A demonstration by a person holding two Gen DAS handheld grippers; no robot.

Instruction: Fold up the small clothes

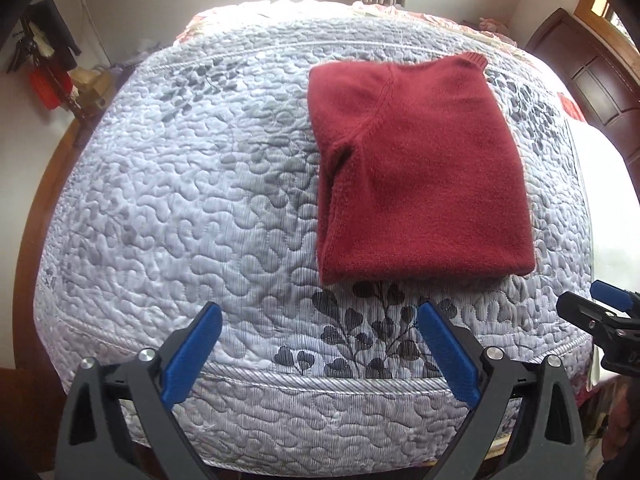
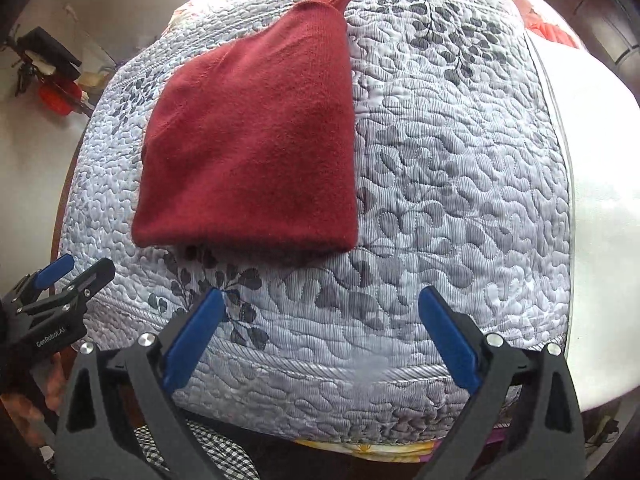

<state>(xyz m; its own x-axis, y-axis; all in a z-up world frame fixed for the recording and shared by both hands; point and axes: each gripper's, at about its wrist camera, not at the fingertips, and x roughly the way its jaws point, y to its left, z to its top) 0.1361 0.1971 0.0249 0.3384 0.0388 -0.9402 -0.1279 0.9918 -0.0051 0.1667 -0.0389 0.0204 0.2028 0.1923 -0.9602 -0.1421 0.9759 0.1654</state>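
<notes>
While both grippers hang empty | left gripper (image 1: pixel 318 344) jaws spread wide | right gripper (image 2: pixel 320 328) jaws spread wide | red knit sweater (image 1: pixel 420 176) folded, upper right on quilted bed (image 1: pixel 180 200) | risk: snagging 1 layer unfolds it.

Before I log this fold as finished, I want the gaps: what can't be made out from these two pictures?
- Red sweater: sleeves and inner layers, hidden in both views by its folded top layer.
- Quilt: far end, washed out by glare in the left view.
- Right hand-held gripper: cut off by the left view's edge.
</notes>
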